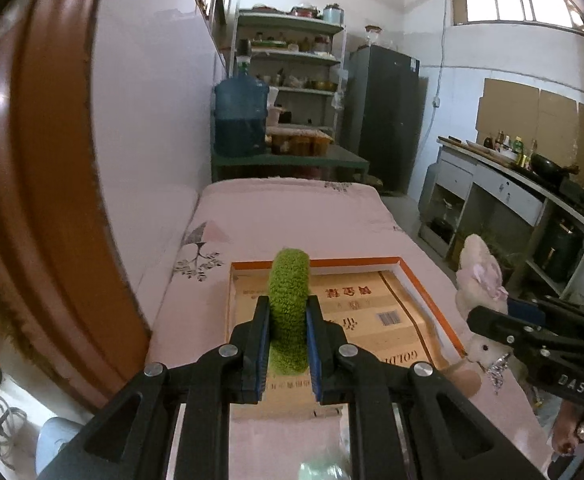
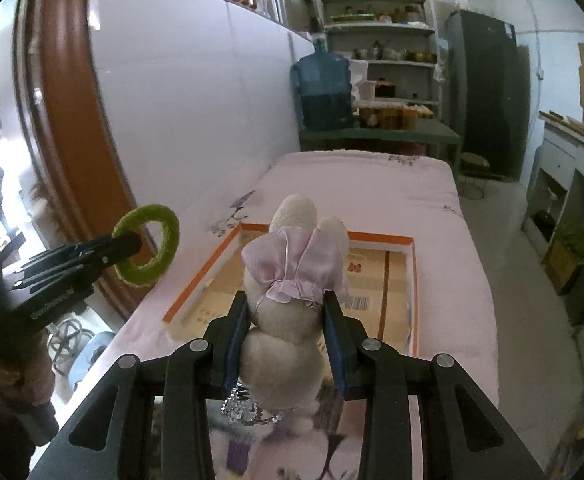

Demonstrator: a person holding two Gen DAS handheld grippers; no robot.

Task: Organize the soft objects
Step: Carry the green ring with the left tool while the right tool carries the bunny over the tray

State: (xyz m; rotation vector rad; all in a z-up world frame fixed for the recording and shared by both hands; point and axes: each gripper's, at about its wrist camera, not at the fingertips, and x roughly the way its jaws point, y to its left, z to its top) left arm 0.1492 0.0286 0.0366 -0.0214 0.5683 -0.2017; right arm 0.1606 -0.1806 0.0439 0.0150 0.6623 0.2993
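Bed (image 1: 292, 216) with pink sheet runs lengthwise away from both cameras, wall along its left side, brown curved frame (image 1: 52, 160) at near left.

Box (image 1: 371, 312): shallow cardboard tray with orange rim, lies flat on the sheet, near end of bed. Inside is bare, printed cardboard bottom and a barcode showing.

Beyond the bed foot: green table (image 1: 292, 158) with a blue water jug (image 1: 240, 114) on it, shelf unit (image 1: 292, 60) behind, dark fridge (image 1: 383, 112) to the right. Counter (image 1: 511, 176) with bottles and a pan along the right wall.

Right gripper (image 2: 288, 344): clamped on a cream plush rabbit (image 2: 288, 320), pads pressing its body on both sides. Pink bow (image 2: 292, 264) on top, ears pointing away from the camera, silver bead chain (image 2: 248, 408) hanging under it. Rabbit is held in the air above the box's near edge, not touching it.

Left gripper (image 1: 288, 344): closed tight on a green fuzzy ring (image 1: 288, 312), seen edge-on, pads squeezing one side of the loop. From the right wrist view the ring (image 2: 148, 244) hangs clear of the sheet, off the bed's left edge, in front of the brown frame.

Both objects apart from each other, neither in the box.
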